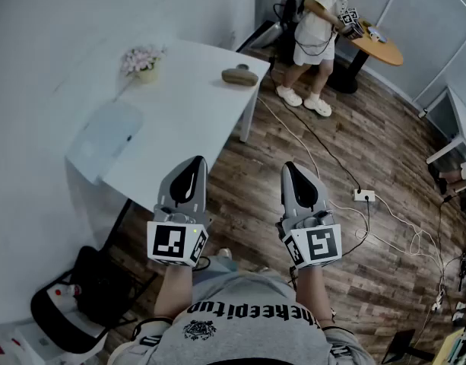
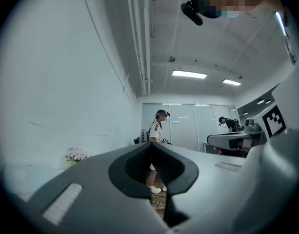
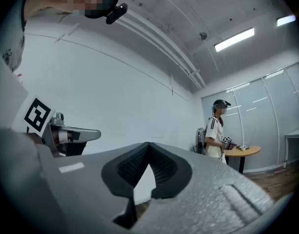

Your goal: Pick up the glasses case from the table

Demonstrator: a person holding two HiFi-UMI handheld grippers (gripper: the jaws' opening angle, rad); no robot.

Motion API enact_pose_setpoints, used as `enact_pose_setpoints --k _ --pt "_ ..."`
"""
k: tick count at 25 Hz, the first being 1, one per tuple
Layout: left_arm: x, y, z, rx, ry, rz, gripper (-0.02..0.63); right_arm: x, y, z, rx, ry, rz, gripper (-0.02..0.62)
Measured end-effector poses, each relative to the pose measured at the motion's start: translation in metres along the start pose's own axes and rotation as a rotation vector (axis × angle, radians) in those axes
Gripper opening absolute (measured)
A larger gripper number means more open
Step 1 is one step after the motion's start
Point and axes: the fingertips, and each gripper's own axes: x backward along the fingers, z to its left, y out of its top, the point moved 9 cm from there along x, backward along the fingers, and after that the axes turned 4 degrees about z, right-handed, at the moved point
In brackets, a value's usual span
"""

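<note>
The glasses case (image 1: 239, 75), brown and oval, lies near the far right corner of the white table (image 1: 187, 120). Both grippers hover side by side over the wooden floor, well short of the case and pointing roughly toward it. My left gripper (image 1: 194, 163) sits just off the table's near edge with its jaws together and nothing between them. The right gripper (image 1: 292, 168) is also shut and empty. In the left gripper view the closed left gripper (image 2: 150, 145) fills the lower frame, and the right gripper (image 3: 148, 144) does the same in its own view. Neither shows the case.
A small pot of pink flowers (image 1: 143, 61) and a pale flat pad (image 1: 107, 138) are on the table. A person (image 1: 318, 21) stands beyond it by a round wooden table (image 1: 378, 49). Cables and a power strip (image 1: 363, 195) cross the floor. A black bag (image 1: 88, 287) sits lower left.
</note>
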Motion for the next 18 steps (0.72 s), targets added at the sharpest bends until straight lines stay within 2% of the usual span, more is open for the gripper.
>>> enact_pose_setpoints --k 18 --pt "-0.021 -0.004 0.039 0.001 -0.046 0.01 0.018 -0.036 -0.005 0.015 -0.01 -0.042 0.016 0.002"
